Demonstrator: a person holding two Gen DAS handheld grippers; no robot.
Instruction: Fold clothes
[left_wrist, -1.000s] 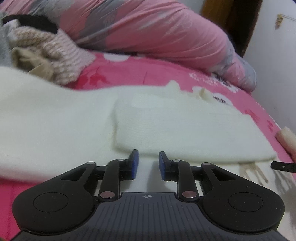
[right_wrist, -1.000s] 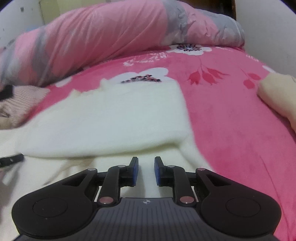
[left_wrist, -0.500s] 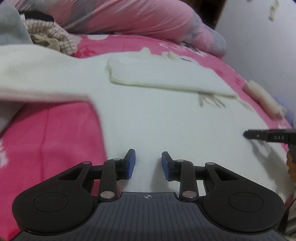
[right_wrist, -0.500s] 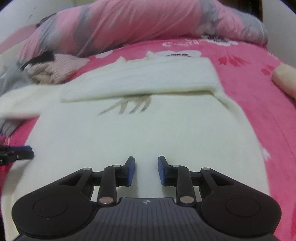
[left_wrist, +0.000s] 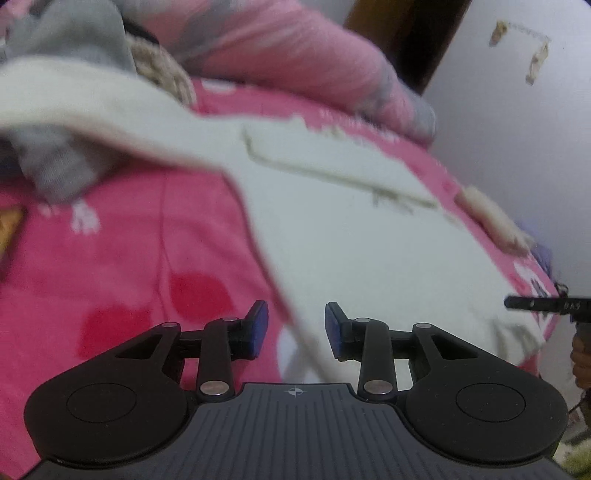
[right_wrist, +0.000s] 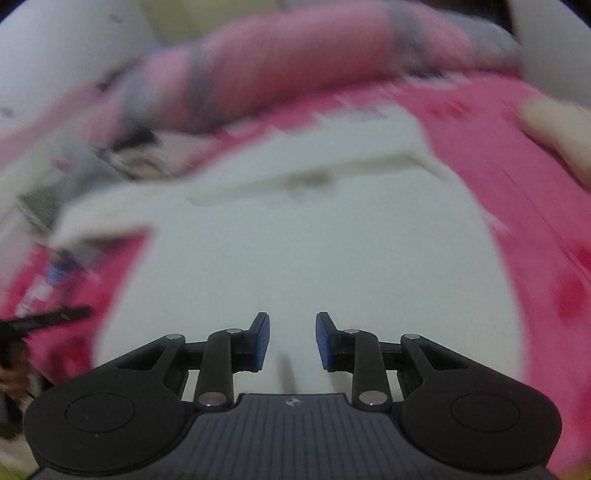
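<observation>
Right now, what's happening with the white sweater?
Left hand-held gripper opening, empty; right hand-held gripper open, empty. White sweater flat on pink blanket, one sleeve folded. Nothing blocking.

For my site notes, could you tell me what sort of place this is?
Most likely a bedroom: a pink bedspread with a white garment spread on it, and a rolled pink quilt against the wall.

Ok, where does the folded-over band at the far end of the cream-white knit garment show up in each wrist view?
Left wrist view: the folded band runs diagonally across the upper centre, sloping down to the right, above the left gripper.
Right wrist view: the folded band lies blurred across the upper centre, above the right gripper.
Shared landmark: the pink-and-grey quilt roll behind the garment on the pink bedspread.
</observation>
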